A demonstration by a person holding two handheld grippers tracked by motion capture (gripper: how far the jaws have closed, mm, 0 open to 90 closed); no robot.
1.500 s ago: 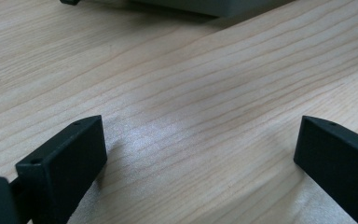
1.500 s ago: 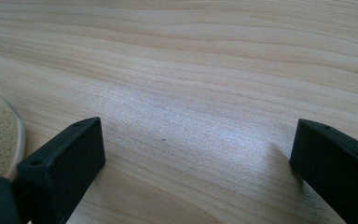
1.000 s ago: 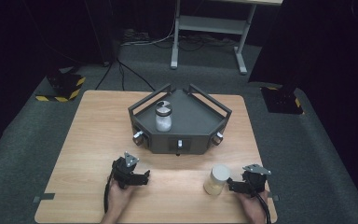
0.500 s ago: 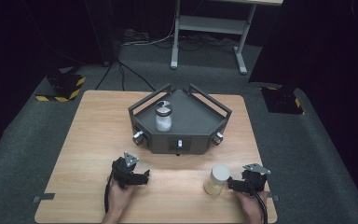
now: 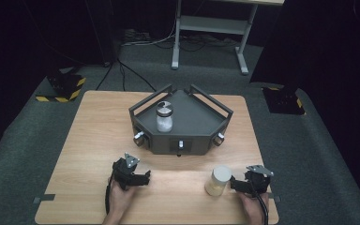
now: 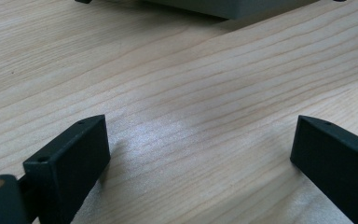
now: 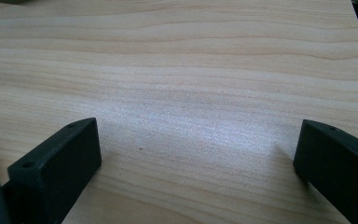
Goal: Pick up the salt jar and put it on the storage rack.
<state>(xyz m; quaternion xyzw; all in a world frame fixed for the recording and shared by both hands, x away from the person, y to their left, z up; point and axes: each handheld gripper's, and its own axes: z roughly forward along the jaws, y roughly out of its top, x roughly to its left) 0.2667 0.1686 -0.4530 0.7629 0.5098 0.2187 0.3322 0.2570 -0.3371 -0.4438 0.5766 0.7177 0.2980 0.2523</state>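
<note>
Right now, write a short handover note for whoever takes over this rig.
Left claw: open, nothing between its jaws, resting low on the wooden table.
Right claw: open, nothing between its jaws, just right of the beige jar; contact cannot be told.
Second jar, white contents: standing in the dark angular tray mid-table.
Done: nothing gripped yet.
Left: likely grip the beige jar; its destination is not evident.

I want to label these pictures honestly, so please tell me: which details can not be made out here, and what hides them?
- Contents of the jar on the black tray: high view, too small to name.
- Contents of the second jar on the table: high view, too small.
- The knobs on the tray's front: high view, too small to read.
- Tray in the left gripper view: cut off by the top edge.
- Right hand: high view, cut off by the bottom edge.
</note>
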